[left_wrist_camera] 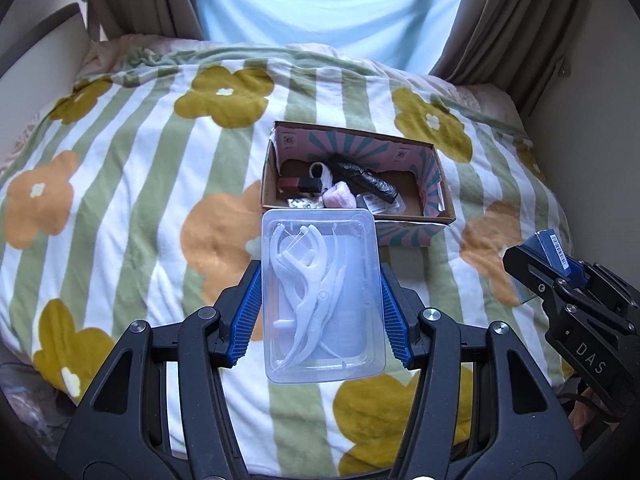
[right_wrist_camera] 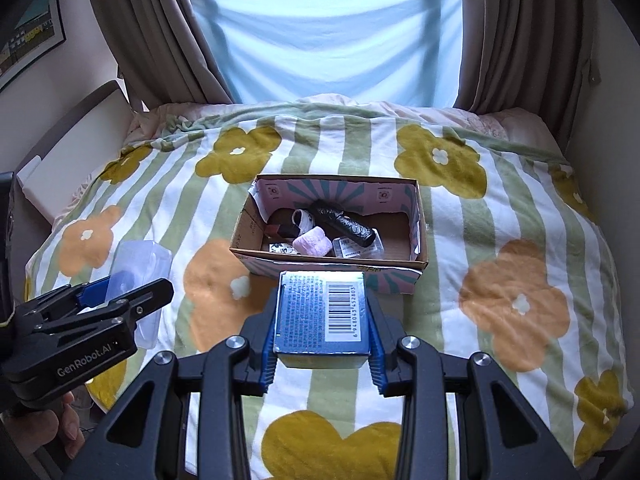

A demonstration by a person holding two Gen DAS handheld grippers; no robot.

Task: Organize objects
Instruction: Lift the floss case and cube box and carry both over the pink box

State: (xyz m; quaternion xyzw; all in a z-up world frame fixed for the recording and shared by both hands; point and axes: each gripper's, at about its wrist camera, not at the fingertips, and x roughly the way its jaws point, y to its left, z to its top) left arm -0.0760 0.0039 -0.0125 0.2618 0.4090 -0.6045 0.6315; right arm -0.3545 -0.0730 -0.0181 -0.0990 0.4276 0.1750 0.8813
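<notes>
both grippers loaded, short of the cardboard box [right_wrist_camera: 416, 216]. left gripper [left_wrist_camera: 322, 300] jaws pinch a clear floss-pick case [left_wrist_camera: 322, 280] by its long sides; right gripper [right_wrist_camera: 322, 320] jaws clamp a blue barcode box [right_wrist_camera: 320, 312]. cardboard box sits at 12 o'clock of each, on the flowered blanket [right_wrist_camera: 500, 208]. judged step: carry-to-box. next: advance over the free 3 o'clock end, then release.

The left gripper [left_wrist_camera: 322, 304] has its blue pads clamped on a clear case [left_wrist_camera: 323, 296]. The right gripper [right_wrist_camera: 322, 322] (at its 3 o'clock) pinches a blue box [right_wrist_camera: 320, 312].
</notes>
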